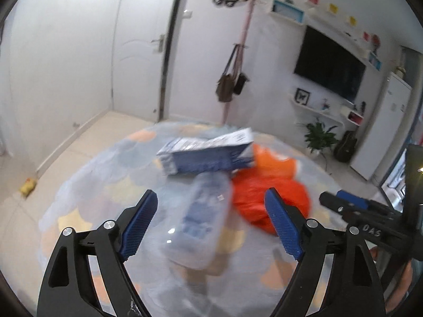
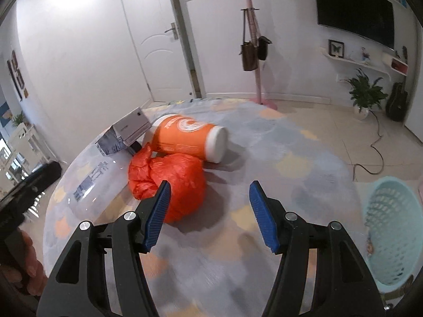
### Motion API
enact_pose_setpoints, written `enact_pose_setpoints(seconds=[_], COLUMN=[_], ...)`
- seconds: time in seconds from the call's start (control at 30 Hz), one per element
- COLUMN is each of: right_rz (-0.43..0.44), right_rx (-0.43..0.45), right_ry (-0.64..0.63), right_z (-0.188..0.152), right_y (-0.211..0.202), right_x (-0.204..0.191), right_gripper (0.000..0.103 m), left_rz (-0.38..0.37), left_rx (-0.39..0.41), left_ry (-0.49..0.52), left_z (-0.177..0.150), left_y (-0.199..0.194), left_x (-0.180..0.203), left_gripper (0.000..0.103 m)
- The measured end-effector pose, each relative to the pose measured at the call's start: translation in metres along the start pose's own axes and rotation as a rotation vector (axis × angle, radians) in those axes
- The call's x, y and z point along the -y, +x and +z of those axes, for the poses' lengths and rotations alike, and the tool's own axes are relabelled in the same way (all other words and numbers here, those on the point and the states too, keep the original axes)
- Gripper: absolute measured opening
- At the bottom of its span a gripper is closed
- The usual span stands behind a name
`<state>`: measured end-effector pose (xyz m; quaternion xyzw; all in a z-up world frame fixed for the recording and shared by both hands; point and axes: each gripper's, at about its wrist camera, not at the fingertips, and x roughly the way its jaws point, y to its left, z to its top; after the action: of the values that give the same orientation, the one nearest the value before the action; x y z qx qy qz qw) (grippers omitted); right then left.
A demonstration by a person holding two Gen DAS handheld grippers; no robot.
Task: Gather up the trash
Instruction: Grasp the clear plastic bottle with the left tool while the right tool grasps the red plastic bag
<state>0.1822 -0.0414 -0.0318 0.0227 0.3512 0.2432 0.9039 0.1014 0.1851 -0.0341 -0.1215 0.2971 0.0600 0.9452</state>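
Observation:
On a round table (image 1: 100, 174) with a pastel cloth lies a clear plastic bottle (image 1: 201, 219) with a blue label. My left gripper (image 1: 211, 191) hovers over it, open, its pads apart from the bottle. Beyond the bottle lie a blue carton (image 1: 208, 153) and a knotted orange plastic bag (image 1: 285, 187). In the right wrist view my right gripper (image 2: 210, 185) stands open above the cloth, its left finger in front of the orange bag (image 2: 179, 174). Behind the bag lie an orange canister (image 2: 185, 137) with a white lid, the carton (image 2: 127, 129) and, at left, the bottle (image 2: 87, 182).
A teal laundry-style basket (image 2: 391, 229) stands on the floor off the table's right edge. A pink coat stand (image 2: 253, 52) with bags, a white door (image 2: 156, 47), a potted plant (image 2: 366, 92) and a floor cable (image 2: 375, 155) lie beyond. A yellow item (image 1: 27, 186) lies on the floor.

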Motion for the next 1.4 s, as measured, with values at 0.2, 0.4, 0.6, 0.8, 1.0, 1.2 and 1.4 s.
enact_pose_setpoints(seconds=[0.2,0.4,0.6,0.8,1.0,1.2,1.4], right_rz=[0.002,0.01,-0.003,0.003,0.009,0.048,0.065], right_rx=[0.011,-0.005,-0.026,-0.094,-0.073,-0.081,-0.061], right_ry=[-0.05,-0.074,-0.101,-0.145,-0.154,-0.122,-0.051], right_z=[-0.002,-0.007,-0.008,-0.011,-0.01,-0.011,-0.017], right_y=[0.025,0.036,0.044,0.056,0.052,0.045,0.02], right_x=[-0.02,-0.027,-0.034,-0.043,-0.045,-0.035,-0.011], right_gripper=[0.069,0.07,0.07,0.063,0.04,0.034,0.032], left_rz=[-0.057,-0.075,-0.057,-0.049,-0.037,-0.052,-0.1], left_rx=[-0.059,-0.107,-0.137,-0.15,-0.15,-0.155,-0.164], left_ry=[-0.066,-0.091,-0.091,-0.042,-0.024,-0.016,-0.031], left_z=[-0.013,-0.019,-0.021,-0.025,-0.029,-0.04,-0.056], left_y=[0.021,0.032,0.041,0.042,0.038,0.024,0.002], left_x=[-0.02,-0.022,-0.018,-0.01,-0.004,0.007,0.019], left_gripper=[0.081,0.081,0.066,0.06,0.059,0.059,0.058])
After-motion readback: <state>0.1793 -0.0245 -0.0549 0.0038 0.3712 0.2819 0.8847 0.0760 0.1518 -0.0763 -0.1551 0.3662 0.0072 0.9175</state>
